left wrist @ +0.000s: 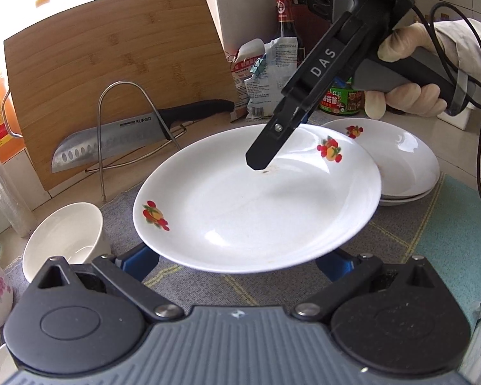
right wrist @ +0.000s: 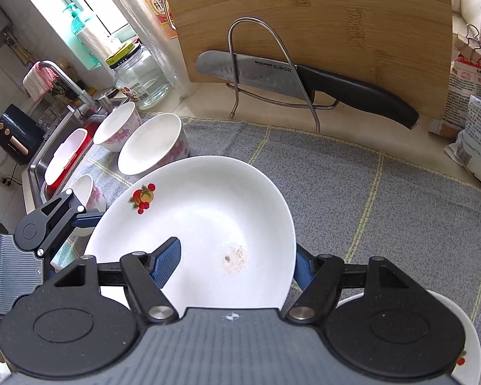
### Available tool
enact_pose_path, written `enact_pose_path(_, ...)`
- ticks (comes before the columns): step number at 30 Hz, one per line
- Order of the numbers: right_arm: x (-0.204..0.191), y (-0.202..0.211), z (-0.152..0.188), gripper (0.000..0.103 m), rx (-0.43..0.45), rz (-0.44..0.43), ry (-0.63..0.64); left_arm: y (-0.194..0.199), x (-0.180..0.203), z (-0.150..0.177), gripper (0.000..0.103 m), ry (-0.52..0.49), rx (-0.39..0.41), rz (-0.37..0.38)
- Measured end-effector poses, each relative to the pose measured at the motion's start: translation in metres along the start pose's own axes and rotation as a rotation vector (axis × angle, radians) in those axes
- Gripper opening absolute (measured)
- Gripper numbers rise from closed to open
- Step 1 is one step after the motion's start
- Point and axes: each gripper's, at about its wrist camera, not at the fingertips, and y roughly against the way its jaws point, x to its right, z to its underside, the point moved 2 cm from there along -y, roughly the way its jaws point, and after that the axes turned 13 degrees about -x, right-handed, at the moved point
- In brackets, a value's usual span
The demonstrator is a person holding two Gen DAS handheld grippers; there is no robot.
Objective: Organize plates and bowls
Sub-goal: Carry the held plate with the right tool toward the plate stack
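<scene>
white plate [left wrist: 256,199], held aloft between both tongs: left tongs [left wrist: 240,264] grasping near rim, right tongs [right wrist: 237,266] grasping far rim; plate stack [left wrist: 407,166] lies beyond, rightward.

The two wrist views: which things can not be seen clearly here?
- Left gripper, left wrist view: fingertips hidden under the held plate.
- Stacked plates, left wrist view: plate rim covers the near side; count unclear.
- Right gripper, right wrist view: right finger mostly behind the plate rim.
</scene>
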Motion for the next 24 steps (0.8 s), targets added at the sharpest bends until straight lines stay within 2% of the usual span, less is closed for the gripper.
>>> enact_pose_path(13,0.01,0.027,0.038,0.076,0.064,0.038,-0.093,-0.001,0.019,-0.011,0.102,-0.106,0.014,0.063)
enact_pose_path(24,0.032,0.056,0.079,0.076,0.129,0.092,-0.212,-0.012,0.044,-0.032,0.102,-0.221,0.041,0.153)
